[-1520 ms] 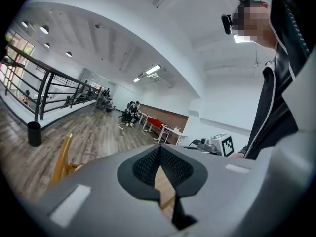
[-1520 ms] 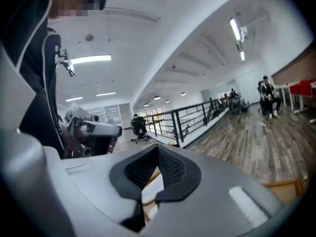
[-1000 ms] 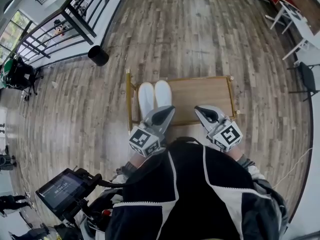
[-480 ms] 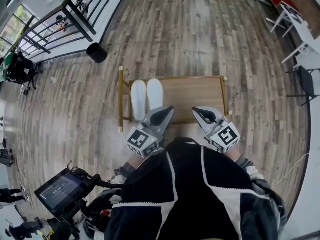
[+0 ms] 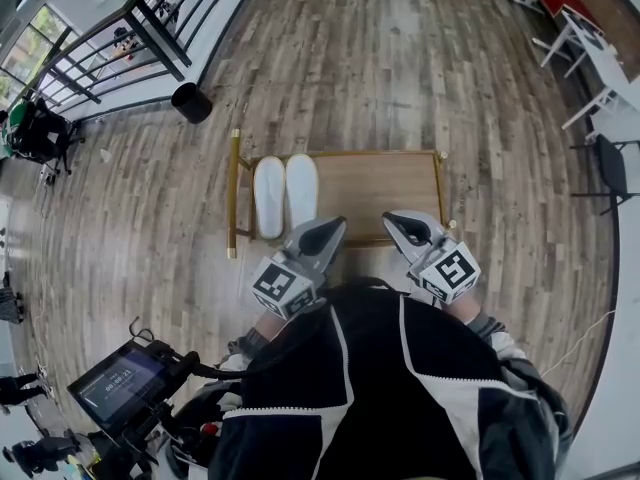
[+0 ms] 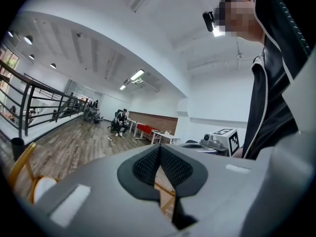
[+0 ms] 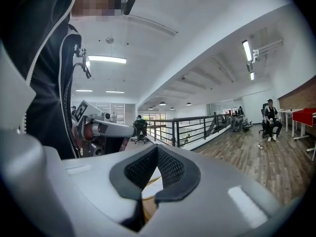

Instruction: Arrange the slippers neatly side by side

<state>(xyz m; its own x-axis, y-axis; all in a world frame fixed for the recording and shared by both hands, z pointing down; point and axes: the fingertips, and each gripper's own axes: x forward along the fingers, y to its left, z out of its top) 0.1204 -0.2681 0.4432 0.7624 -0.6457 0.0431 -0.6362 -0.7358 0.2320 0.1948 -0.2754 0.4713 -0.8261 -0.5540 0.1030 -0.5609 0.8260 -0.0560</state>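
the low table (image 5: 385,183) is showing a matt wood-grain top and a shiny brass-like frame; the white slippers (image 5: 300,190) lying on it are looking soft and matt, perhaps cloth.

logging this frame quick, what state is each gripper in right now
left gripper: closed, holding nothing
right gripper: closed, holding nothing

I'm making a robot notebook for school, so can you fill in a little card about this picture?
Table: low, wooden, gold-coloured frame
Slippers: two white ones, side by side on the table's left part
Left gripper: shut, holding nothing
Right gripper: shut, holding nothing
Floor: wood planks
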